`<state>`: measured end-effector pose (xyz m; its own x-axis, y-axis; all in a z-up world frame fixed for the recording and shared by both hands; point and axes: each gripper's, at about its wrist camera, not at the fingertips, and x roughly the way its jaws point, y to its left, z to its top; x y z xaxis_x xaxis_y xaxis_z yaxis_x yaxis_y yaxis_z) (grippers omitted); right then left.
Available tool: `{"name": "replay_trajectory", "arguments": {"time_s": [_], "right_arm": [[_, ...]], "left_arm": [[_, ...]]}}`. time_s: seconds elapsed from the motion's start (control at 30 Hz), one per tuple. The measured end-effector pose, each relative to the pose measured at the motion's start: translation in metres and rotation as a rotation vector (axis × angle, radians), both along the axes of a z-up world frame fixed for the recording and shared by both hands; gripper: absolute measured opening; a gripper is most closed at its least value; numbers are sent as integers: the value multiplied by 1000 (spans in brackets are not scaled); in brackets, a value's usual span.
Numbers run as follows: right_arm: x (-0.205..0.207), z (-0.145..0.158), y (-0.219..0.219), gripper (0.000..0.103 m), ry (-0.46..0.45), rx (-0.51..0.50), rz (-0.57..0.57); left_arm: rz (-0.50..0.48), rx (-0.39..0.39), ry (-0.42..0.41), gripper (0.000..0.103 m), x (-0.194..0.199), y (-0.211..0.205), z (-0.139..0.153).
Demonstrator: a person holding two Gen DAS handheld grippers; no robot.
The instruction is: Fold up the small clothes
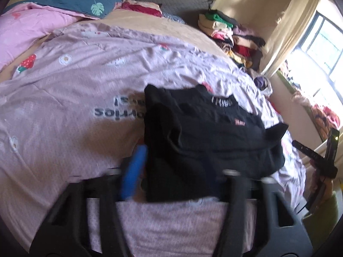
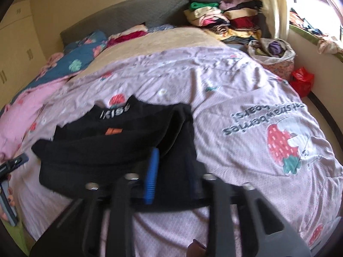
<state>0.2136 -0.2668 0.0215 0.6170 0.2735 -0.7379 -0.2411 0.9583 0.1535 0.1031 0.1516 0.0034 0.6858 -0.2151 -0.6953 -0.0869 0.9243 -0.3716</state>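
Garment [image 1: 205,141], black and partly folded, lies on the bed [image 1: 75,107]; right gripper [image 2: 171,177] nearly closed on its near edge, left gripper [image 1: 171,171] partly open astride it, so both should pinch corners evenly before folding.

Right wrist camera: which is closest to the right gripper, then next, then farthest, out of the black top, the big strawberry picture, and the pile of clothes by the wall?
1. Black top: right at the right gripper, partly between its fingers.
2. Big strawberry picture: on the pink quilt, off to the right.
3. Pile of clothes: far back, top right by the wall.
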Motion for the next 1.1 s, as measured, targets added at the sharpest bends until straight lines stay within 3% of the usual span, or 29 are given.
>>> {"name": "replay_trajectory", "arguments": {"time_s": [0.07, 0.1, 0.4, 0.63, 1.1], "right_arm": [[-3, -7, 7, 8, 6, -22, 30], [-5, -12, 12, 8, 10, -36, 43], [4, -50, 34, 8, 62, -99, 61], [34, -67, 45, 8, 90, -111, 34], [105, -59, 51, 8, 109, -67, 13]], "left_arm": [[-35, 8, 26, 3, 1, -8, -9], [-47, 22, 40, 2, 2, -13, -13], [-63, 150, 64, 2, 19, -40, -34], [-30, 152, 56, 2, 44, -38, -39], [89, 71, 38, 2, 109, -7, -32]]}}
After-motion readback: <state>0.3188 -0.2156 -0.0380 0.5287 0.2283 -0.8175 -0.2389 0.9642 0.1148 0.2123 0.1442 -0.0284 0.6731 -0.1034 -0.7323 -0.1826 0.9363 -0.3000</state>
